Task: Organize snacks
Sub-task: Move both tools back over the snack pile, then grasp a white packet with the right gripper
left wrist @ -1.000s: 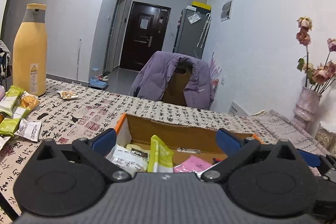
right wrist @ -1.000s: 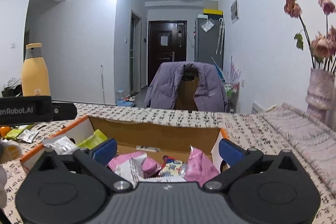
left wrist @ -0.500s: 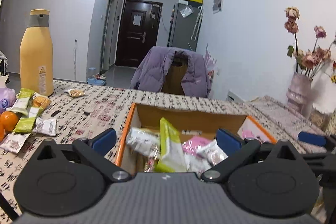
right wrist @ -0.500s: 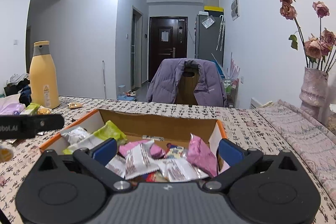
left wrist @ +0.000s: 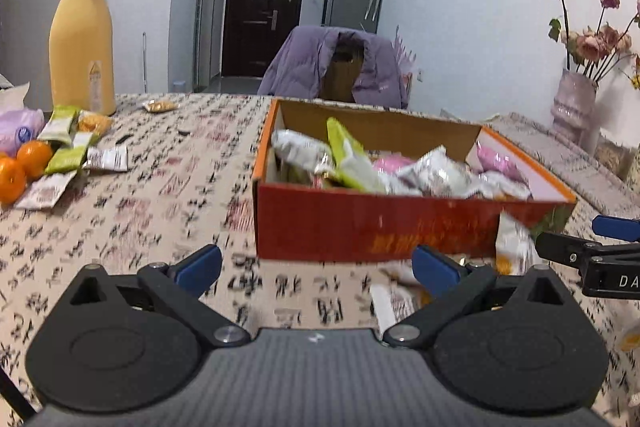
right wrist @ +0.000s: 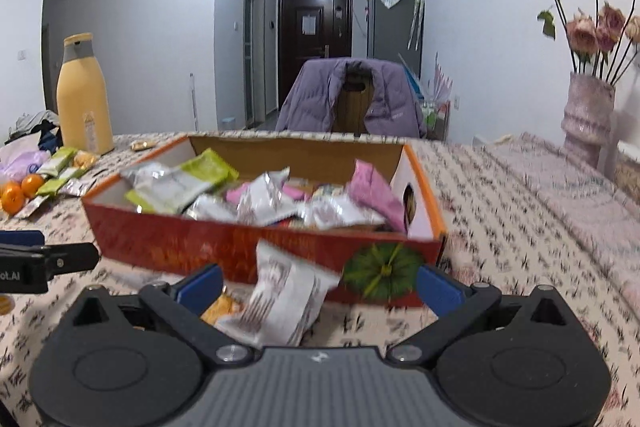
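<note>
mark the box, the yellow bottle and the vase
box (right wrist: 224, 247), right wrist view, red front wall
yellow bottle (left wrist: 82, 55), left wrist view, mid body
vase (right wrist: 587, 119), right wrist view, mid body

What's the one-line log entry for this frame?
task: organize snacks | left hand-held gripper: open, empty | right hand-held gripper: open over white packet | box: full | loose snacks: by bottle

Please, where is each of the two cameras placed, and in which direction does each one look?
Left wrist: on the left gripper, low over the table, facing the red snack box; its open fingers show, plus the right gripper at right.
Right wrist: on the right gripper, facing the box; open fingers show, a white packet between them.
Shared: box, yellow bottle, purple jacket.
</note>
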Motion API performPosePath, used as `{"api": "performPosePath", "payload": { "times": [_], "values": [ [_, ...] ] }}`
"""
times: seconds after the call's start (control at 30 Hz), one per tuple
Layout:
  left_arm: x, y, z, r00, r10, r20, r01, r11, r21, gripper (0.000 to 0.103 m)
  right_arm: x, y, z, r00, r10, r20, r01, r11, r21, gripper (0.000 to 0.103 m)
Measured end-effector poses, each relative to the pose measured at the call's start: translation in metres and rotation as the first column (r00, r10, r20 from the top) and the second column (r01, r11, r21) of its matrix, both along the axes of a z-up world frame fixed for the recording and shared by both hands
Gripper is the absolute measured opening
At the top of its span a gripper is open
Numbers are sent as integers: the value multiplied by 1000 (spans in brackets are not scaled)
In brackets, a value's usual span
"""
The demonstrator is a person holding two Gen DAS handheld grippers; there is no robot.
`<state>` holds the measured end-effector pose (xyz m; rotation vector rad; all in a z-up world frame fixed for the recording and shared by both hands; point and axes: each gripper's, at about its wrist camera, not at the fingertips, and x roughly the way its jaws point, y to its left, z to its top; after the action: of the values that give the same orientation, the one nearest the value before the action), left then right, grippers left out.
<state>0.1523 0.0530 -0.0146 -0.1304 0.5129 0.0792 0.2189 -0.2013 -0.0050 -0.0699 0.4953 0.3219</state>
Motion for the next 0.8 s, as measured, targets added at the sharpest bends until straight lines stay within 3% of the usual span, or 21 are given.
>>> {"api": "performPosePath", "payload": {
  "times": [0.33, 0.67, 0.8],
  "values": [
    [-3, 6, -13, 999, 13, -29, -14, 999, -32, 103, -3, 4, -14, 998, -2, -63, 2, 1000, 0, 103],
    [-3, 10, -15, 999, 22, -35, -24, 998, -61, 103, 32, 12, -18, 985, -25, -171, 30, 999, 27, 103],
    [-3, 10, -15, 999, 26, -36, -28, 997, -66, 103, 41, 15, -24, 977, -19, -212, 30, 999, 45, 99]
  ]
}}
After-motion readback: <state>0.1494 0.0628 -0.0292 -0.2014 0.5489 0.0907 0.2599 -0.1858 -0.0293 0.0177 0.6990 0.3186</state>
